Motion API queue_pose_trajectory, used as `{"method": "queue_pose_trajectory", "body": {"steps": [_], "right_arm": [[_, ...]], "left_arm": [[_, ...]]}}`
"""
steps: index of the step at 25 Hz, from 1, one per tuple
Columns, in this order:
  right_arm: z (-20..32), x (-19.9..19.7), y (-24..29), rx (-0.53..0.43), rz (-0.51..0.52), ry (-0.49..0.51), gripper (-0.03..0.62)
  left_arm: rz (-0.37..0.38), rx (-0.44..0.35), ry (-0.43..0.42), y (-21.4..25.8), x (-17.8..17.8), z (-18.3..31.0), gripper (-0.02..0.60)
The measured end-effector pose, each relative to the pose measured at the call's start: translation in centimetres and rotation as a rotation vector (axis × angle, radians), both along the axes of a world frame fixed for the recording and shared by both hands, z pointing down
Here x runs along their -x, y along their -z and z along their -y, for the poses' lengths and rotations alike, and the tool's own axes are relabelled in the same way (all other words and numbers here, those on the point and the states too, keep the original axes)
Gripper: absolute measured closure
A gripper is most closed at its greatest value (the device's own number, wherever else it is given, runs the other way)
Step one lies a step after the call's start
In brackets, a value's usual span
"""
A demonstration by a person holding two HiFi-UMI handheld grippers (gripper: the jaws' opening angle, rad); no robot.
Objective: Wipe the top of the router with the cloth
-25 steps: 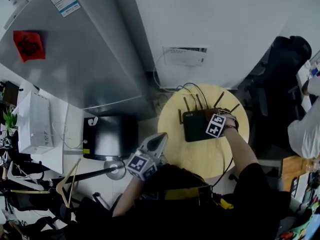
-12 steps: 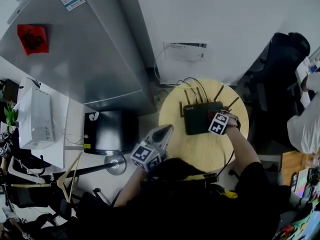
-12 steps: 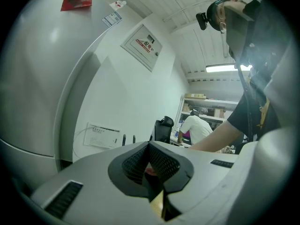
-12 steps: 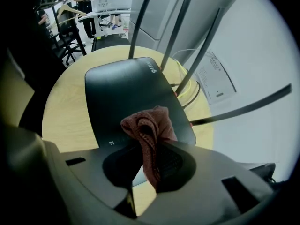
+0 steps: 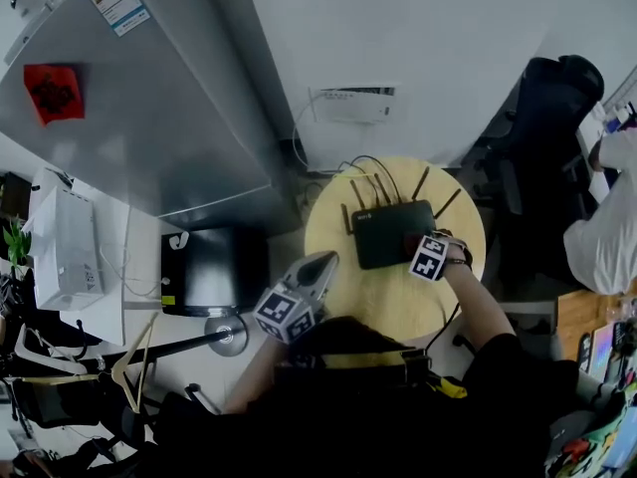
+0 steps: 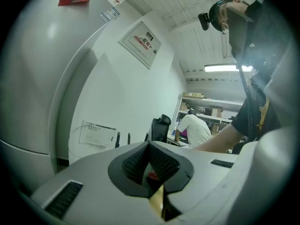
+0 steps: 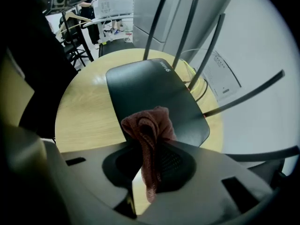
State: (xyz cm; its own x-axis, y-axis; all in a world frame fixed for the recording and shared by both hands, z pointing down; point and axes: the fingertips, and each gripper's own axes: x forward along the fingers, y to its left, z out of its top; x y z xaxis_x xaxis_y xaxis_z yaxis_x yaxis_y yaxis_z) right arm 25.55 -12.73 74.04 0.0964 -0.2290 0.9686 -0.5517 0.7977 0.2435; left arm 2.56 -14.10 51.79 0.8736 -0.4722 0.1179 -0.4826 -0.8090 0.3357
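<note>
A flat black plastic router (image 7: 150, 90) lies on a round table of pale yellow wood (image 7: 84, 111). The router's top is smooth and a bit shiny, with round corners. Thin black stick antennas (image 7: 186, 32) stand up along its far edge, and some lean out to the sides.

The right gripper (image 7: 151, 159) is made of smooth grey plastic. Its jaws have bumpy dark pads and are pressed tight on a soft reddish-brown knitted cloth (image 7: 149, 125). The cloth is bunched into a lump in front of the jaws. The lump sits on the top of the router, near the corner closest to the gripper. A thin strip of the cloth hangs down between the jaws.

The left gripper (image 6: 150, 146) has its two jaws pushed together with nothing in them. In the head view it sits by the left edge of the table, away from the router, and its pointed tip aims at the table.

A big silver metal fridge (image 5: 149, 98) with a smooth front stands to the left. A flat white box (image 5: 348, 105) is fixed on the white wall behind the table. A black chair (image 5: 537, 118) stands to the right.
</note>
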Motion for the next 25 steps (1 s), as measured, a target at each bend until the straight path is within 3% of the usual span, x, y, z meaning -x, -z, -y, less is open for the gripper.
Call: {"method": "queue_pose_trajectory", "body": {"steps": [12,20,22,25], "right_arm": [[-3.6,1.2,0.0,-0.017,0.055,0.080,0.534],[-6.2,1.7,-0.1,0.075,0.024,0.265,0.534],[-7.0,2.3,-0.1,0.100,0.059,0.287,0.534],[-7.6,3.3,0.8,0.057,0.155,0.230,0.534]], "left_arm": [[0.006,-0.012,-0.010,-0.2,-2.6,-2.5,0.588],[0.017,-0.010,0.049,-0.5,-2.5,-5.3,0.588],[0.026,-0.009,0.051,-0.7,-2.0,-6.3,0.588],[0.022,-0.023,0.053,-0.7,-1.2,-7.4,0.588]]}}
